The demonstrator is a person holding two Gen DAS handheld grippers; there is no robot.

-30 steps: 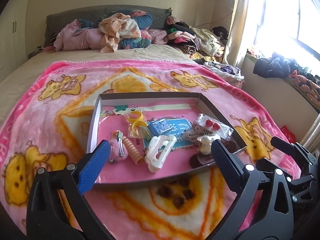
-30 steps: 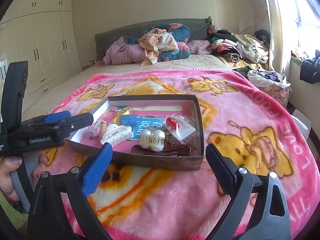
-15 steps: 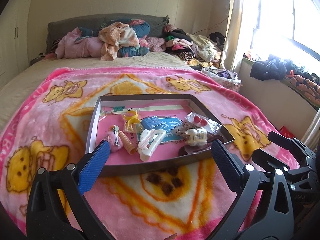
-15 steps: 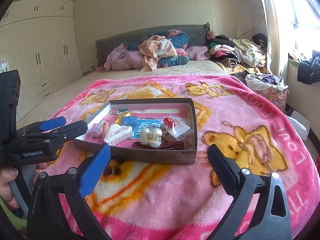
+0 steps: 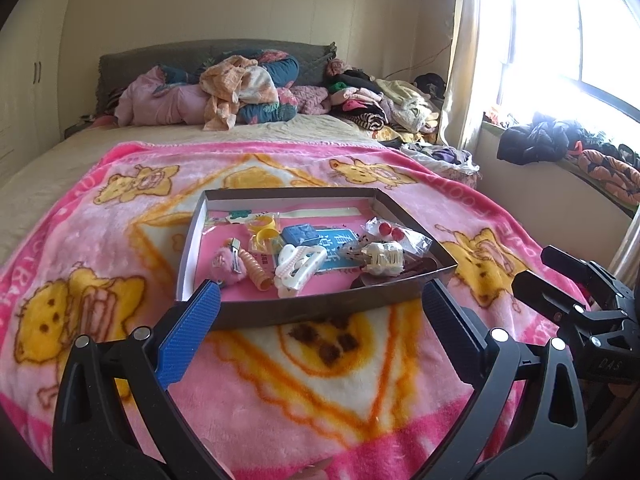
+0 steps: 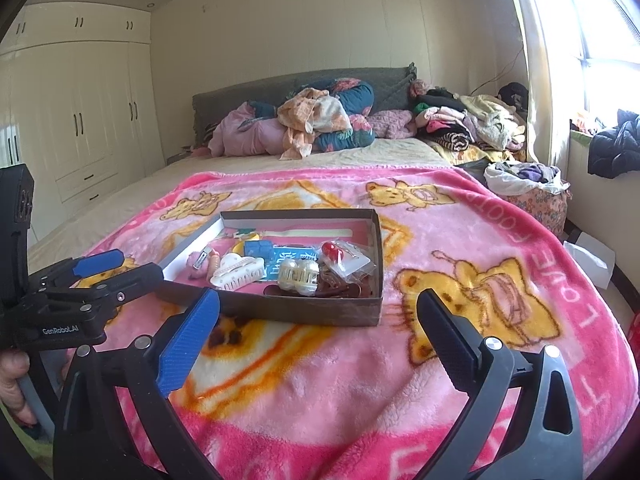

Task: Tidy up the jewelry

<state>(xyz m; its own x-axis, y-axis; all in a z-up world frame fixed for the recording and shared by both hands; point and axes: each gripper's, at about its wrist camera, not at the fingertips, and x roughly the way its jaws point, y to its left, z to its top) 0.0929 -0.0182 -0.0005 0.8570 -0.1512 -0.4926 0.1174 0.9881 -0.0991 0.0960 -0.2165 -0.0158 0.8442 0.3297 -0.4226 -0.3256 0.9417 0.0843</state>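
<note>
Both grippers were held short of the shallow cardboard tray (image 5: 320,312), nothing gripped: left gripper (image 5: 320,316) spread wide, right gripper (image 6: 318,316) likewise spread and empty. The tray was seen resting on a pink cartoon-bear blanket (image 5: 100,240), hair and jewelry pieces loose inside it: a white claw clip (image 5: 298,266), a cream pearl-look clip (image 5: 382,258), a peach spiral hair tie (image 5: 256,268), a pink fluffy clip (image 5: 226,264), a clear bag with red beads (image 5: 394,234), yellow rings (image 5: 264,230), a dark brown clip (image 6: 320,290) at the near wall. The step was judged as pre-grasp, sorting not begun. Next move was judged to need one gripper brought over the near wall and closed on a single item; the white claw clip looked most reachable. What lay under the bagged pieces could not be resolved. The blanket was spread over a bed; piled clothes (image 6: 320,120) by the headboard, white wardrobes (image 6: 80,120) on the left, a bright window (image 5: 560,40) on the right.
</note>
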